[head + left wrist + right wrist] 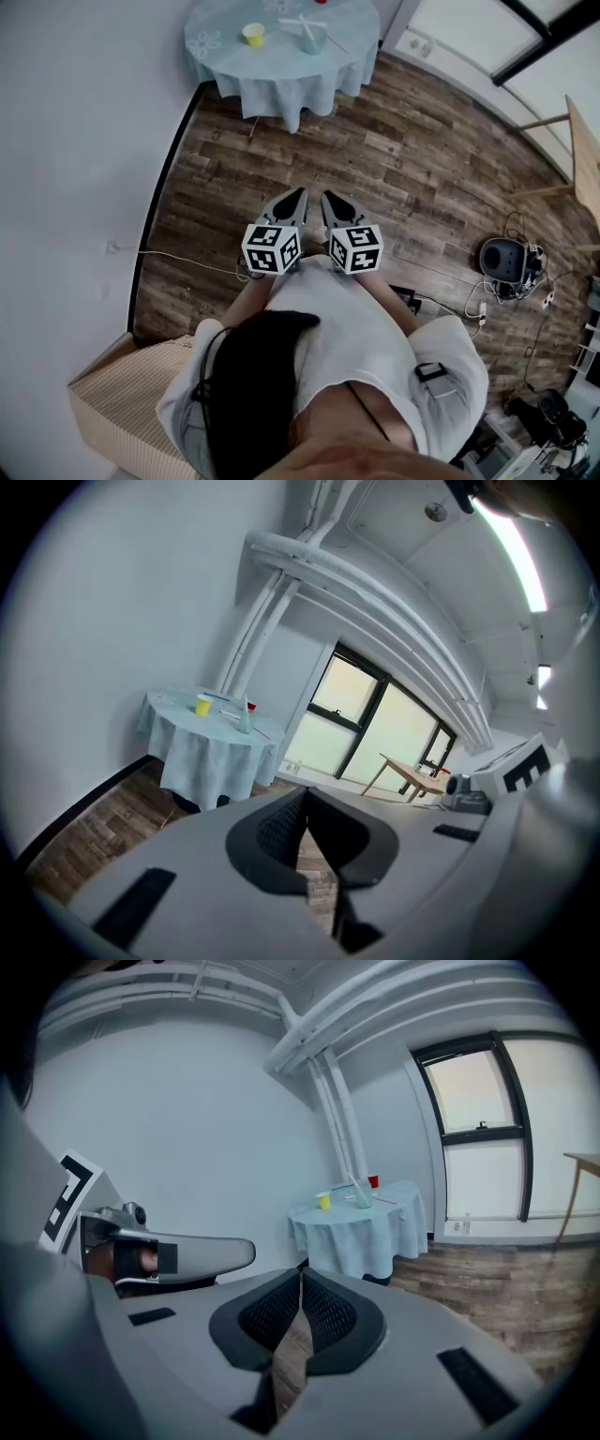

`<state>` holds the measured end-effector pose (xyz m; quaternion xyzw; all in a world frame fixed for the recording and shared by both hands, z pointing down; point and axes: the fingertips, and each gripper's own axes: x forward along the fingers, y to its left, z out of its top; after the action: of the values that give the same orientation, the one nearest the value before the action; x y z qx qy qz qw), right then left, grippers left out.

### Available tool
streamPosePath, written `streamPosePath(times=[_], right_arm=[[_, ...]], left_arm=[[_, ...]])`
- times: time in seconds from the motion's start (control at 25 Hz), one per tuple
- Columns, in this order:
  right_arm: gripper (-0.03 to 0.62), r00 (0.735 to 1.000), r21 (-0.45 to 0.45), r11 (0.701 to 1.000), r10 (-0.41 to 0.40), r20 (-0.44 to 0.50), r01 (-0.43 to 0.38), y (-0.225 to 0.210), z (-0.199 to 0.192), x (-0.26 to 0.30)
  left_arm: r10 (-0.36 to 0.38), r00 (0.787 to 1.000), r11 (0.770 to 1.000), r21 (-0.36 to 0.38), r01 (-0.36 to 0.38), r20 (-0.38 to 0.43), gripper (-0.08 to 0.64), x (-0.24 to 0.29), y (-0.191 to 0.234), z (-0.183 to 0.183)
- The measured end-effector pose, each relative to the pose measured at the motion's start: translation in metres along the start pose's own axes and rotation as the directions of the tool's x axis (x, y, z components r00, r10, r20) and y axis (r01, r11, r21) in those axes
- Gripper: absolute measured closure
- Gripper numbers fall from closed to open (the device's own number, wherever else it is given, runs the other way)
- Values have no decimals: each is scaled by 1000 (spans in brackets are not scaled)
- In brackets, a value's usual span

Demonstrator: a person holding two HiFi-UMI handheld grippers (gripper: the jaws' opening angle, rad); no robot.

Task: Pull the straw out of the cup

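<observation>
Straw [307,28] in clear cup [312,40] on round cloth-covered surface [281,80], beside yellow cup [253,35]. Well apart: left claw [298,195], right claw [328,198], side by side over wood floor [422,159], both closed, empty.

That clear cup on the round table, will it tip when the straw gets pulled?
Probably light: the clear cup looks small and see-through, likely plastic. Its straw slants out, so a sideways pull might tip it.

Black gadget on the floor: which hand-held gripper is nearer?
Right. In the head view, the right hand-held gripper is well left of the gadget; the left hand-held gripper is further left still.
</observation>
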<state>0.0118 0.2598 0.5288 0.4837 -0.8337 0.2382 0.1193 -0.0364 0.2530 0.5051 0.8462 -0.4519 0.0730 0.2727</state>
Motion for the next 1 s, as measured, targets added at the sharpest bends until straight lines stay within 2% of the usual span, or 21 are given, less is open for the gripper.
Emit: streamPosePath(times=[0.16, 0.28, 0.48, 0.72, 1.0], right_arm=[[557, 1000, -43, 999, 11, -7, -11, 13, 3, 12], [557, 1000, -44, 999, 21, -13, -21, 19, 5, 19], [557, 999, -40, 998, 38, -25, -39, 22, 3, 20], [557, 1000, -16, 999, 30, -3, -30, 3, 11, 26], [557, 999, -56, 997, 52, -9, -53, -20, 33, 44]], left_arm=[[-11, 1000, 1000, -3, 11, -5, 551, -1, 12, 4], [-3, 1000, 1000, 6, 3, -14, 551, -1, 19, 6], [20, 1000, 1000, -20, -20, -8, 551, -4, 25, 5], [42, 999, 998, -38, -42, 7, 551, 8, 30, 11], [81, 997, 996, -34, -80, 17, 551, 37, 35, 28]])
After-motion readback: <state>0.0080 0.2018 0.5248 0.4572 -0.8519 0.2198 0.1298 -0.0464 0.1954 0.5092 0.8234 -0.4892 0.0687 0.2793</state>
